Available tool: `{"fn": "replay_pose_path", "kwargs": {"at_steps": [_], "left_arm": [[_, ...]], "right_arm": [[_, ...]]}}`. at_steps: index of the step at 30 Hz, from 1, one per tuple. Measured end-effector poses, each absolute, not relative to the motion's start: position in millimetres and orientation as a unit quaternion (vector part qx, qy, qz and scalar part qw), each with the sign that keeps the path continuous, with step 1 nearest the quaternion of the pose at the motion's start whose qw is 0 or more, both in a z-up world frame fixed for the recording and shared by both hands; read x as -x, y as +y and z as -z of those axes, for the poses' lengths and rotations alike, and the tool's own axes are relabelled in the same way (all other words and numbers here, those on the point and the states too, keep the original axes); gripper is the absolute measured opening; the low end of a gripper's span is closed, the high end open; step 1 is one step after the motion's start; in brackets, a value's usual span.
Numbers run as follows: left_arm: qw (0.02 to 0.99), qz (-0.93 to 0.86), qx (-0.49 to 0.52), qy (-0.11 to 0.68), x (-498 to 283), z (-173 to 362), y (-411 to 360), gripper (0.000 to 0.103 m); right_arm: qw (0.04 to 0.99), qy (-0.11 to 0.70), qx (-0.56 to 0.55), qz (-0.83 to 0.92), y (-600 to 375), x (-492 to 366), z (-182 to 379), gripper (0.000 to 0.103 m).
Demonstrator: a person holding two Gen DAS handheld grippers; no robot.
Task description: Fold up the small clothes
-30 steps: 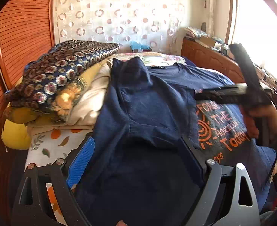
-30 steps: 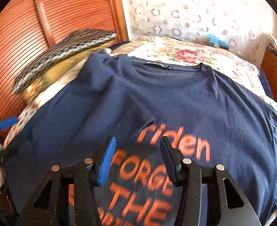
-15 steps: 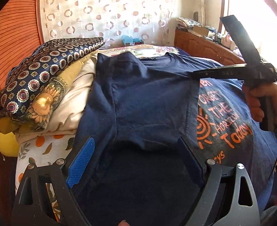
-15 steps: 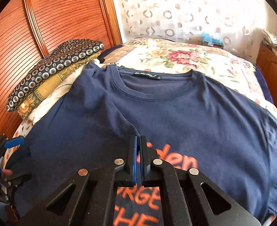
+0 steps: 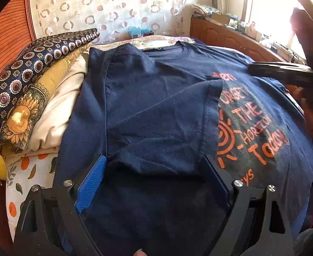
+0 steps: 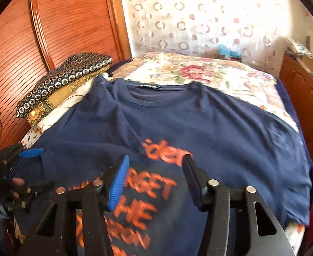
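Observation:
A navy T-shirt (image 5: 156,111) with orange lettering lies flat on the bed, collar at the far end. Its left side and sleeve are folded in over the chest, up to the print (image 6: 147,192). My left gripper (image 5: 154,160) hovers low over the folded part near the hem, open, nothing between its fingers. My right gripper (image 6: 156,160) is over the top of the print; its jaws are opening and no cloth is between them. It shows blurred at the right edge of the left wrist view (image 5: 284,72). The left gripper's blue pad (image 6: 30,152) shows at the left of the right wrist view.
A pile of folded patterned bedding (image 5: 28,89) sits left of the shirt, against a wooden slatted door (image 6: 49,32). The floral bedspread (image 6: 209,72) is bare beyond the collar. A wooden cabinet (image 5: 231,36) with clutter runs along the right under a bright window.
My right gripper shut at the fold's edge, then opened and drew back over the print. The left gripper dropped a little closer to the shirt, still open.

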State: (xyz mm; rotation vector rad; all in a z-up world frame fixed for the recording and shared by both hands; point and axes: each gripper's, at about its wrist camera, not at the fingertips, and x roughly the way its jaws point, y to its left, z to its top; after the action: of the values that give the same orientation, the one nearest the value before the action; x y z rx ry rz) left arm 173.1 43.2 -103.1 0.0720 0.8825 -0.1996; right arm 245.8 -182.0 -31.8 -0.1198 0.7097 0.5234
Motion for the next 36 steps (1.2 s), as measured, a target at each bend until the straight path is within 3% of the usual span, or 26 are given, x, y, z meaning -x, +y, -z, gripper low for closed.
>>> {"fn": "replay_pose_path", "kwargs": {"at_steps": [8,16,27,30,36], "left_arm": [[0.899,0.094,-0.035,0.426,-170,104,44,0.090],[0.898,0.094,-0.038,0.428,-173,105,43,0.090],[0.911,0.124,-0.030,0.392,-162,65,19,0.090],[0.916,0.141,-0.038,0.373,-154,50,2,0.090],[0.918,0.165,-0.053,0.356,-139,40,-20,0.090]], "right_arm": [[0.918,0.347,0.059,-0.185,-292,-192,33,0.055],[0.921,0.383,0.016,-0.078,-404,-191,59,0.055],[0.916,0.389,-0.056,-0.074,-421,-217,73,0.055],[0.914,0.390,-0.081,-0.082,-430,-227,76,0.045],[0.907,0.388,-0.121,-0.107,-438,-234,82,0.012]]}}
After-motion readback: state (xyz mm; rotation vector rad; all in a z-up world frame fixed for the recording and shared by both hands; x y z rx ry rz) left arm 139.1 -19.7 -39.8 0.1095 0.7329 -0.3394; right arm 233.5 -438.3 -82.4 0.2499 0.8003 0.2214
